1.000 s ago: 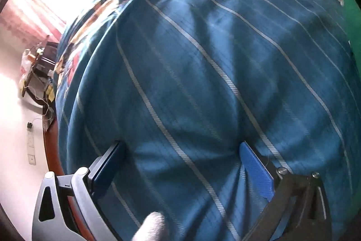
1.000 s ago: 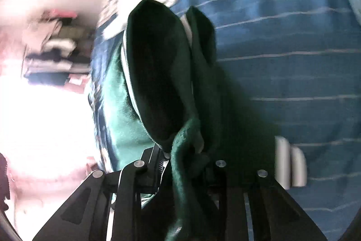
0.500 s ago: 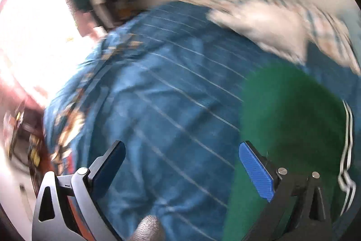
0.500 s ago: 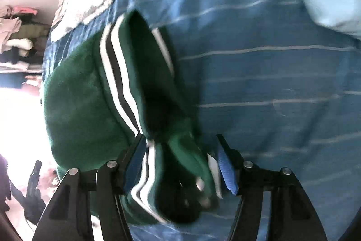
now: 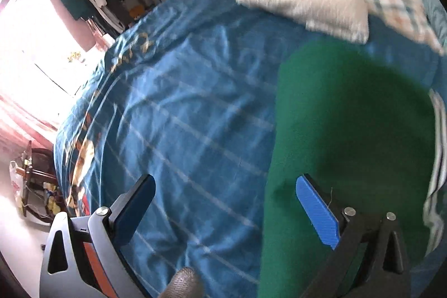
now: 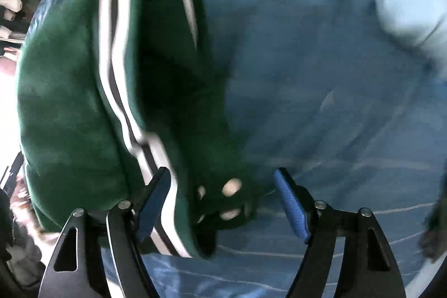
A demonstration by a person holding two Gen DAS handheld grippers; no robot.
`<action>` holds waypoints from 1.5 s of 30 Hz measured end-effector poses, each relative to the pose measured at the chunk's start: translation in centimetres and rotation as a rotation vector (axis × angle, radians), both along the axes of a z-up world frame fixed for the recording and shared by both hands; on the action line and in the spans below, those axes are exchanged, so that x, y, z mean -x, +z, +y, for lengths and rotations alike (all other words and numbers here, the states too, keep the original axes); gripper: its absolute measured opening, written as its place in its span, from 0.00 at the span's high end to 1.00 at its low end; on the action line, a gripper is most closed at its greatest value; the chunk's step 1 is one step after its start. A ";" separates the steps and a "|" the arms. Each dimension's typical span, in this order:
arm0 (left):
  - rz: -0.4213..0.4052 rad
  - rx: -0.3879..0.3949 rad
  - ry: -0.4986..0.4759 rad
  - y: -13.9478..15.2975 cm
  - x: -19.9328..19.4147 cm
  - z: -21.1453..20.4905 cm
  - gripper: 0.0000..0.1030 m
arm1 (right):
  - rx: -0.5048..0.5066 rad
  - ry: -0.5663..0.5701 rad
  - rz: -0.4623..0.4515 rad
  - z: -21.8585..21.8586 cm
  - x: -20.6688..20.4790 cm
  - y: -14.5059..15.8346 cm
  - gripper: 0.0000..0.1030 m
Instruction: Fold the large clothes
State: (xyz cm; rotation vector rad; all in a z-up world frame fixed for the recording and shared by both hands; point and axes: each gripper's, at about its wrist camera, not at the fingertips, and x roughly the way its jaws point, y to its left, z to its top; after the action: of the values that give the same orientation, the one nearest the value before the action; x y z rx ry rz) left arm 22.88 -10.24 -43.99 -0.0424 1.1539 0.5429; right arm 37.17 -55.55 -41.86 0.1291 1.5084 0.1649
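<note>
The green garment (image 5: 349, 130) lies on the bed (image 5: 181, 116), spread over the blue striped bedspread, its white-and-black striped trim (image 6: 111, 80) running along one edge. In the right wrist view it fills the frame from nine to six o'clock, one flap standing up in a dark fold.

The right gripper (image 6: 223, 203) points steeply down at the snap-buttoned edge (image 6: 232, 186); its jaws are opening and the cloth lies between them, with neither pad pressing on it. This reads as the release that ends one fold.

The left gripper (image 5: 226, 203) hovers above the bed with jaws spread and empty, the garment at its three o'clock.

The next move probably calls for both grippers to pick fresh edges, flattening the raised flap before folding again.
</note>
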 end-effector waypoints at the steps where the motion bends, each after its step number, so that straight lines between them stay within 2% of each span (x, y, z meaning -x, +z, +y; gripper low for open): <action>1: -0.018 0.003 -0.002 0.6 -0.8 0.0 0.00 | -0.056 -0.006 -0.037 0.0 -0.9 1.2 0.28; 2: -0.039 -0.002 -0.004 1.2 -2.0 0.0 0.00 | -0.132 0.000 -0.051 0.4 -2.0 1.7 0.33; 5: -0.053 -0.027 -0.012 0.7 -5.4 0.3 0.00 | -0.250 0.012 -0.001 2.1 -5.9 -0.5 0.33; 7: 0.015 -0.060 -0.024 -1.6 -8.3 0.6 0.00 | -0.311 -0.010 0.047 3.4 -8.4 -3.9 0.37; 8: 0.059 -0.060 -0.028 -3.0 -9.4 0.9 0.00 | -0.340 -0.050 0.052 3.2 -9.2 -5.4 0.75; 9: 0.091 -0.058 -0.026 -4.5 -10.4 1.5 0.00 | -0.311 -0.072 0.040 3.4 -10.5 -6.4 0.97; 12: 0.119 0.012 -0.014 -6.5 -11.5 3.3 0.00 | -0.188 -0.052 0.041 5.5 -12.3 -9.1 0.97; 14: 0.140 0.022 0.000 -6.4 -11.4 4.2 0.00 | -0.116 -0.011 0.034 7.3 -12.7 -8.5 0.96; 15: 0.145 0.015 0.002 -6.0 -11.1 4.4 0.00 | -0.112 -0.005 0.036 7.6 -12.8 -7.7 0.96; 17: 0.143 0.009 0.014 -4.5 -9.6 4.7 0.00 | -0.139 -0.015 0.023 6.8 -11.8 -5.5 0.90; 19: 0.089 0.056 0.036 -1.8 -6.3 4.5 0.00 | -0.180 -0.032 -0.004 5.3 -10.0 -2.9 0.87; 21: 0.057 0.083 0.045 0.3 -2.8 3.5 0.00 | -0.240 -0.060 -0.010 3.6 -6.9 -0.8 0.83; 23: 0.042 0.093 0.048 1.8 0.6 1.7 0.00 | -0.280 -0.070 0.029 1.0 -2.6 0.6 0.83; 27: 0.061 0.067 0.023 1.2 4.0 -2.2 0.00 | -0.372 -0.041 0.161 0.8 3.9 -0.9 0.83; 29: 0.124 0.027 -0.017 -1.1 4.4 -4.0 0.00 | -0.352 -0.024 0.190 1.5 5.4 -2.7 0.83; 30: 0.151 0.004 -0.024 -2.4 4.6 -4.4 0.00 | -0.309 -0.025 0.187 1.8 5.7 -4.1 0.86; 32: 0.198 -0.006 -0.043 -5.4 4.8 -4.6 0.00 | -0.239 -0.030 0.202 2.3 5.7 -7.4 1.00; 33: 0.207 0.000 -0.049 -6.2 5.0 -4.5 0.00 | -0.237 -0.037 0.220 2.5 5.6 -8.7 1.00; 35: 0.223 0.004 -0.070 -6.8 4.9 -4.3 0.00 | -0.217 -0.047 0.264 3.2 5.3 -9.5 1.00; 37: 0.231 0.017 -0.079 -5.2 4.6 -4.2 0.00 | -0.145 0.024 0.277 4.6 4.5 -7.4 1.00; 38: 0.219 0.023 -0.084 -3.7 4.4 -4.2 0.00 | -0.131 0.042 0.265 5.1 4.2 -6.6 1.00; 39: 0.202 0.029 -0.079 -2.5 4.0 -4.0 0.00 | -0.122 0.062 0.220 5.3 3.7 -4.6 0.94; 40: 0.174 0.037 -0.065 -1.1 3.2 -3.7 0.00 | -0.120 0.070 0.196 5.4 3.4 -3.6 0.94; 41: 0.142 0.043 -0.047 0.0 2.1 -3.1 0.00 | -0.119 0.085 0.154 5.7 2.6 -2.2 0.94; 43: 0.091 0.042 -0.014 1.2 -1.5 -1.8 0.00 | -0.133 0.078 0.120 5.9 1.1 -1.4 0.94; 45: 0.098 0.016 -0.008 -0.2 -6.2 -0.4 0.00 | -0.138 0.058 0.100 6.8 -1.6 -1.8 0.94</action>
State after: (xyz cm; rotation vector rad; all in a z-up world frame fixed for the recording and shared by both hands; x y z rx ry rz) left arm 29.04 -10.64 -44.17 -0.0256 1.2532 0.5330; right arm 38.77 -48.77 -43.62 0.2070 1.6014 0.3130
